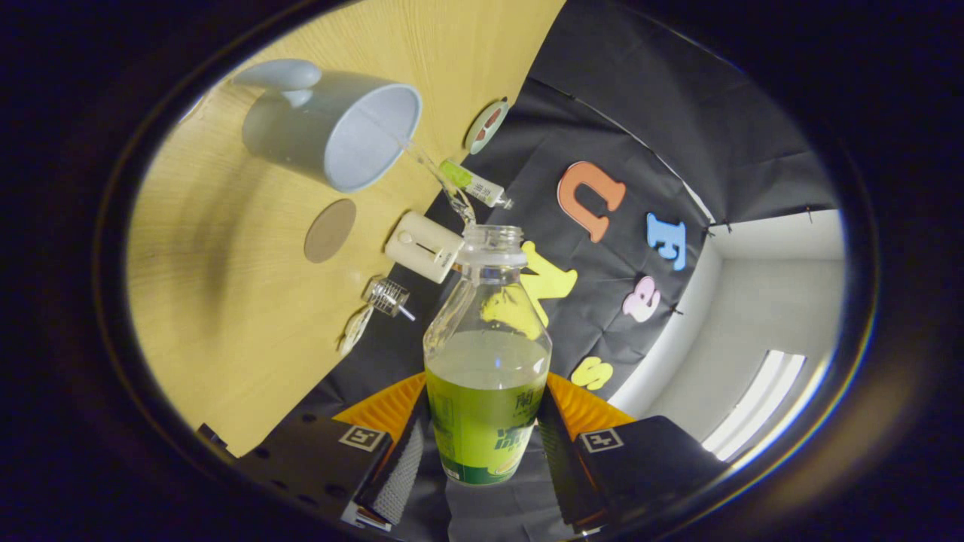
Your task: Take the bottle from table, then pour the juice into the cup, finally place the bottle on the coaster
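My gripper [482, 436] is shut on a clear plastic bottle [487, 354] with a green label, both fingers pressing its labelled sides. The view is rolled over, so the wooden table [226, 331] stands like a wall beside the bottle. The bottle has no cap and holds clear liquid in its lower part. A thin stream [440, 181] runs from the bottle's mouth [492, 237] to the rim of a pale blue-grey cup [335, 124] with a handle. A round brown coaster [330, 230] lies on the table just beside the cup.
On the table near its far edge lie a cream box-shaped device [424, 246], a small clear glass vial [387, 296], a small tube with a green cap [474, 183] and a round disc [486, 126]. Black cloth wall stands behind; a white wall and ceiling light show beyond.
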Demonstrator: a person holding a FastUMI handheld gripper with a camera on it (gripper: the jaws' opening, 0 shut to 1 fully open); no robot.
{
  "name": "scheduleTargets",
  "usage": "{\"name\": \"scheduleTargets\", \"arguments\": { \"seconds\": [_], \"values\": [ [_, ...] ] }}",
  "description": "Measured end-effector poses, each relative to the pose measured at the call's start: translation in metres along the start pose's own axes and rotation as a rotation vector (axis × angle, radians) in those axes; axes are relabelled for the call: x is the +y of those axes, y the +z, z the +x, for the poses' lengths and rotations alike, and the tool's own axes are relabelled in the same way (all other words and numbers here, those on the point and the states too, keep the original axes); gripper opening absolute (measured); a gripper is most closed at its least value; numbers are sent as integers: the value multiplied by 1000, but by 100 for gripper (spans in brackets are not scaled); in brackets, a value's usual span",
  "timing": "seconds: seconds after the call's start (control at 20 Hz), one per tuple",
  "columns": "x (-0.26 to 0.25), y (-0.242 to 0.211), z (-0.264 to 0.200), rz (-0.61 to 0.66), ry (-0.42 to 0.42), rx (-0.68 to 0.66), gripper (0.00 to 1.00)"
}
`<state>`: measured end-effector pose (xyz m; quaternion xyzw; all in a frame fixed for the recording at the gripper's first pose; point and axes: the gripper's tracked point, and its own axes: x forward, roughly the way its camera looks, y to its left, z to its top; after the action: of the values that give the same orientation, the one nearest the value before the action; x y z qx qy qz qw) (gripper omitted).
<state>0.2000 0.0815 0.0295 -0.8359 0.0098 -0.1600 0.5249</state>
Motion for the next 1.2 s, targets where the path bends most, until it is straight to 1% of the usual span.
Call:
{"name": "scheduleTargets", "arguments": {
  "seconds": [0.35, 0.65, 0.85, 1.15, 1.2],
  "values": [
    [-3, 1, -1, -44, -34, -23, 79],
    [-17, -3, 2, -70, -96, -18, 79],
    [-33, -1, 0, -115, -164, -19, 79],
    [-46, 3, -2, -143, -198, -43, 79],
    [-49, 4, -3, -150, -214, -45, 79]
  ]
}}
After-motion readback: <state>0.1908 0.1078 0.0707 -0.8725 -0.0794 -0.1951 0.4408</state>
